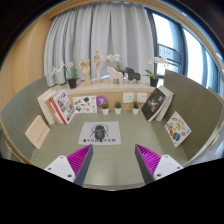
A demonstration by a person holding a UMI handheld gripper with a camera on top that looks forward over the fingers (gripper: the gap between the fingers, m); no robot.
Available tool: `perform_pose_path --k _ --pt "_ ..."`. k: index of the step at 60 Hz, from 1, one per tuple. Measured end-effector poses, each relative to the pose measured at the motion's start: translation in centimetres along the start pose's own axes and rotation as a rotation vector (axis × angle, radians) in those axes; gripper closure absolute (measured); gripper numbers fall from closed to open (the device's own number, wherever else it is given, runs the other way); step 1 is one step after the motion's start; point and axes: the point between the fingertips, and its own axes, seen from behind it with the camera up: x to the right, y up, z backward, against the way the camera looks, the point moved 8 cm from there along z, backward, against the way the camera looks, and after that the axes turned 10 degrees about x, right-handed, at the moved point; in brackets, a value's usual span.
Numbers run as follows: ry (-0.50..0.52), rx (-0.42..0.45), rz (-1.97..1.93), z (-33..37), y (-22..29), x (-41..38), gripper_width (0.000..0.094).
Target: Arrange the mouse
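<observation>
Tongs [107, 163] apart | mat [97, 133] just ahead | mouse too small to tell

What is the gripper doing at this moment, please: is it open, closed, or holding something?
Gripper: open, fingers wide apart, holding nothing; only the bare table shows between them.

My fingers [109, 163] are spread wide apart with nothing between them, hovering level above the worktop [30, 110]. The purple pads [149, 158] on their inner faces look at each other across the gap.
</observation>
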Motion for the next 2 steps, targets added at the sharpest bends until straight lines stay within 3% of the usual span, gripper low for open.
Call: perform_pose_path --k 2 --pt "0.001 0.005 -0.006 0.22 -0.01 0.04 0.0088"
